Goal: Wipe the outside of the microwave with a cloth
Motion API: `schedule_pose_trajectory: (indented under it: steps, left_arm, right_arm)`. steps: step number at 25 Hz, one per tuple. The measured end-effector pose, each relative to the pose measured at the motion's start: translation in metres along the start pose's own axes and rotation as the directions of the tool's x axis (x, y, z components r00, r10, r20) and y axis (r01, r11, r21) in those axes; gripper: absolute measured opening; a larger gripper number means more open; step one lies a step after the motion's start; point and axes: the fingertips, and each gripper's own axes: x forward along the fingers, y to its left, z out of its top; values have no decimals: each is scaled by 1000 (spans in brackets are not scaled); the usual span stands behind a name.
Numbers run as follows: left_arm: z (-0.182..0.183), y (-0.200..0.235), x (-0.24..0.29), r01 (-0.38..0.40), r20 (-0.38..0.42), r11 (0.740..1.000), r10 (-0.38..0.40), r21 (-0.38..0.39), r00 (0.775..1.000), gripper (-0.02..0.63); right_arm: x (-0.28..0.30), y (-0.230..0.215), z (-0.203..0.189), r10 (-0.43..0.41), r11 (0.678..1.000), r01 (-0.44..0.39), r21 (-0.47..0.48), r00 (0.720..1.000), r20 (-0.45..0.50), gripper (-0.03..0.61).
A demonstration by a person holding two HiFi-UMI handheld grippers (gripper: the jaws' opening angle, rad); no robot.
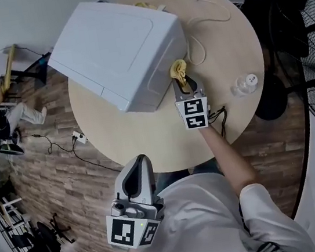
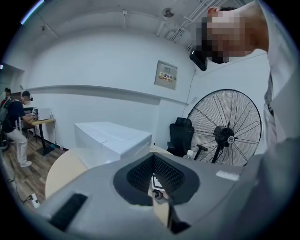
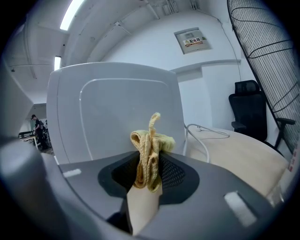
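Right hand-held gripper (image 3: 149,161) pinches bunched yellow cloth (image 3: 150,140) at white microwave (image 3: 108,108).

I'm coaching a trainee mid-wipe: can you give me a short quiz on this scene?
1. True or false: the right gripper is shut on the yellow cloth, beside the microwave.
2. The left gripper is: A) pressed on the door; B) shut, empty and held off the table; C) holding a bottle.
3. Fill in: the microwave stands on a round ____.
Key: 1 true; 2 B; 3 table.
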Motion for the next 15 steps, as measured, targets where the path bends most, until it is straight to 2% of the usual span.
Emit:
schedule_pose_trajectory:
  steps: [15]
  left_arm:
    - [-1, -9, -7, 1, 4, 1000, -1, 12, 1000, -8]
  right_arm:
    - [-20, 40, -19, 75, 997, -76, -23, 997, -28, 124]
